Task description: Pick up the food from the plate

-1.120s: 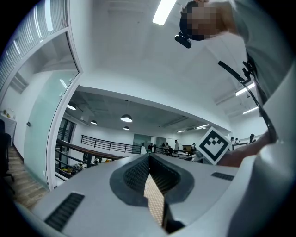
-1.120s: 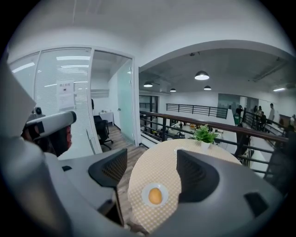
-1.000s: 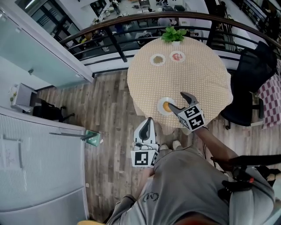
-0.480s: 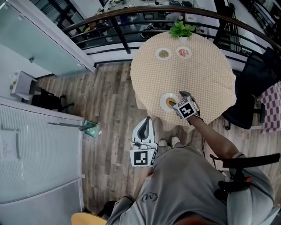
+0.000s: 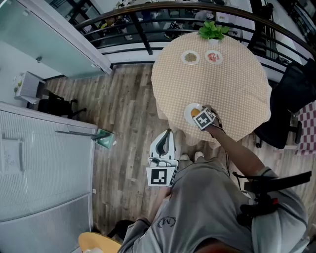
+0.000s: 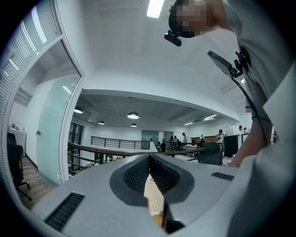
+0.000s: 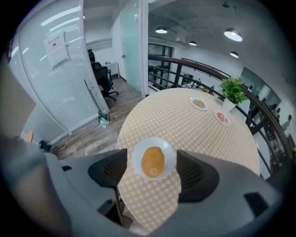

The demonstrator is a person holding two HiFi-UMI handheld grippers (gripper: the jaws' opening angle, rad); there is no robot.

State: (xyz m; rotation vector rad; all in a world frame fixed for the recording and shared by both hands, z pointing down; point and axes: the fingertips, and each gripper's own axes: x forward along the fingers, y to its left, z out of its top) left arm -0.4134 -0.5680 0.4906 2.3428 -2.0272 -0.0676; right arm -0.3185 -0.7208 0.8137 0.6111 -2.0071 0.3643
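An orange-brown rounded piece of food [image 7: 152, 162] lies on a small white plate [image 7: 169, 149] near the front edge of the round table [image 5: 232, 89]. My right gripper [image 7: 152, 170] hovers just above it, open, with one jaw on each side of the plate and nothing held. In the head view the right gripper [image 5: 201, 115] partly covers the plate [image 5: 189, 111]. My left gripper [image 5: 167, 133] hangs low by the person's body, off the table, its jaws shut and empty. In its own view the left gripper [image 6: 150, 159] points towards the table edge.
Two small plates with food [image 5: 190, 57] [image 5: 213, 57] and a green potted plant [image 5: 213, 30] stand at the table's far side. A black chair [image 5: 289, 99] is to the right, a railing [image 5: 148, 12] behind, and a glass wall [image 5: 54, 39] to the left.
My right gripper has come down and closed in over the white plate, still open. The left gripper has stayed where it was.
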